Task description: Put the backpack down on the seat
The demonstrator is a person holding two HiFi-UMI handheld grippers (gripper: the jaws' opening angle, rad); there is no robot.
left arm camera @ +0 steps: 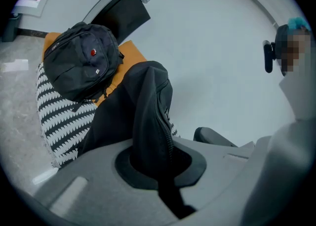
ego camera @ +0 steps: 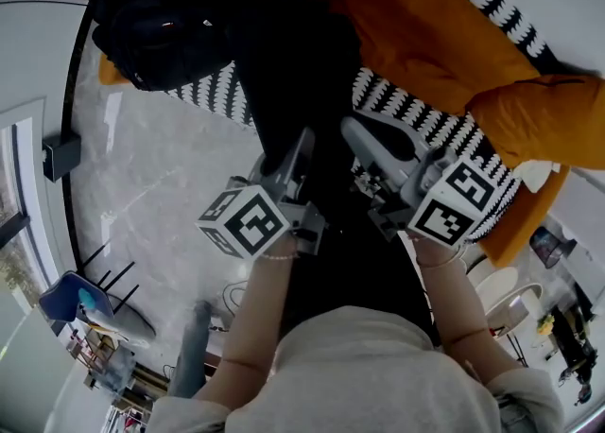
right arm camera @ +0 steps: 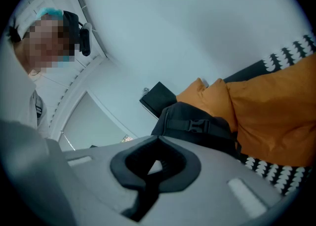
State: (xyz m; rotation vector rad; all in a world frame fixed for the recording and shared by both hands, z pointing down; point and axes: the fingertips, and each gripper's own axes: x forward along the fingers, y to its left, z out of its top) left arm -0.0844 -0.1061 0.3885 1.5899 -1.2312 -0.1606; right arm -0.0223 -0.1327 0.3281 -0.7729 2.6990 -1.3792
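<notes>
Backpack (left arm camera: 81, 59) on patterned seat (left arm camera: 58, 121), upper left of frame.
Left gripper (left arm camera: 154, 165) clamped on black zipped fabric (left arm camera: 148, 106); right gripper (right arm camera: 157, 143) jaws together, nothing between.

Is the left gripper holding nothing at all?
No, the left gripper has its jaws shut on a piece of black zippered fabric.

The striped seat (ego camera: 406, 110) is seen steeply from above by the head camera; both gripper views are taken close along the jaws, apparently tilted upward; the orange cushion (ego camera: 425, 34) is shared.
</notes>
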